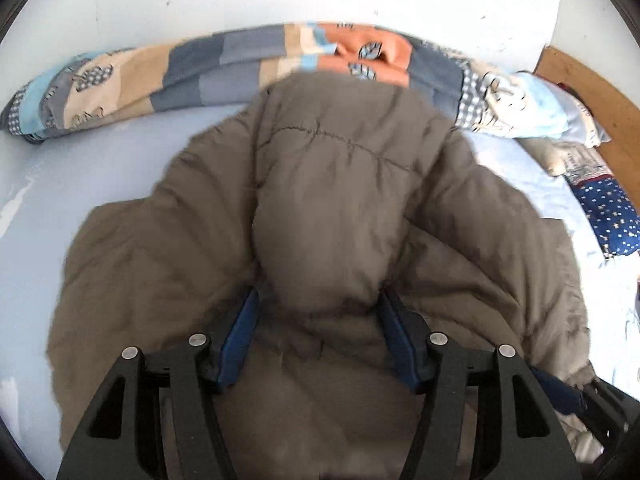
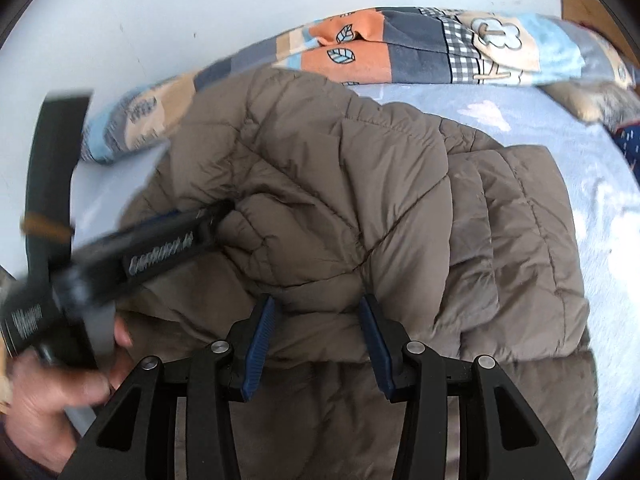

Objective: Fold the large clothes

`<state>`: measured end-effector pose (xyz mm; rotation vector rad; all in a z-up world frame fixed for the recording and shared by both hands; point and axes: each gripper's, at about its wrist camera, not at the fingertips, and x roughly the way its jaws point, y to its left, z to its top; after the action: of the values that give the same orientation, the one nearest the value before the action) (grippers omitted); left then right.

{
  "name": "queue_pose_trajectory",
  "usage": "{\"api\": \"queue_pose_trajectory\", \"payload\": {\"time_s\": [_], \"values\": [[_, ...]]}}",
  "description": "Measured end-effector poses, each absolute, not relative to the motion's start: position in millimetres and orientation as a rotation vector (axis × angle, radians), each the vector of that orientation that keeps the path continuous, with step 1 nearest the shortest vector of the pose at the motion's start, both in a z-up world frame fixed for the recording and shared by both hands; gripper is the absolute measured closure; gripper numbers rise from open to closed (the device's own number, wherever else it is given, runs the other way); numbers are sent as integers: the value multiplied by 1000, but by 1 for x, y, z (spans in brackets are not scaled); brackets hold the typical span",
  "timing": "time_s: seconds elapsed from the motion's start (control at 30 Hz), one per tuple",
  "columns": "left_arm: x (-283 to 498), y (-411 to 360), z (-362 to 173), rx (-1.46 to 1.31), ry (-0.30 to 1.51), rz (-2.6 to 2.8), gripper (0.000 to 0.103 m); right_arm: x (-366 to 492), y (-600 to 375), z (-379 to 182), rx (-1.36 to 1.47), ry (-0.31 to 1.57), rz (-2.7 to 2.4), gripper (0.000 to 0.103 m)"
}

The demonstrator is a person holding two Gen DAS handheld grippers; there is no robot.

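A brown puffer jacket [image 1: 340, 184] lies bunched on a light blue bed sheet [image 1: 80, 184]. In the left wrist view my left gripper [image 1: 319, 294] has a thick roll of the jacket filling the gap between its blue pads, which press on it from both sides. The right wrist view shows the jacket [image 2: 400, 200] with quilted folds stacked to the right. My right gripper [image 2: 318, 300] is closed on a fold at the jacket's near edge. The left gripper [image 2: 226, 208] comes in from the left, held by a hand [image 2: 52, 392], its tip buried in a fold.
A rolled patchwork quilt [image 1: 240, 64] in blue, beige and orange lies along the white wall behind the jacket. A wooden headboard [image 1: 580, 80], a pale pillow and navy star-print fabric [image 1: 612, 212] sit at the right. Bare sheet [image 2: 600, 208] shows right of the jacket.
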<state>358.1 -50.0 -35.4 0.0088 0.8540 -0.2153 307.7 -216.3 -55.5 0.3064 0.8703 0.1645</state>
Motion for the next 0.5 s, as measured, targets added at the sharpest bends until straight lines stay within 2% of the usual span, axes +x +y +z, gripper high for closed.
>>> {"api": "queue_pose_trajectory", "payload": {"time_s": [0.23, 0.5], "values": [[281, -21, -1, -1, 831, -216, 42, 258, -235, -38, 355, 851, 160, 55], [178, 16, 13, 23, 830, -189, 39, 165, -246, -34, 350, 830, 148, 55]]}}
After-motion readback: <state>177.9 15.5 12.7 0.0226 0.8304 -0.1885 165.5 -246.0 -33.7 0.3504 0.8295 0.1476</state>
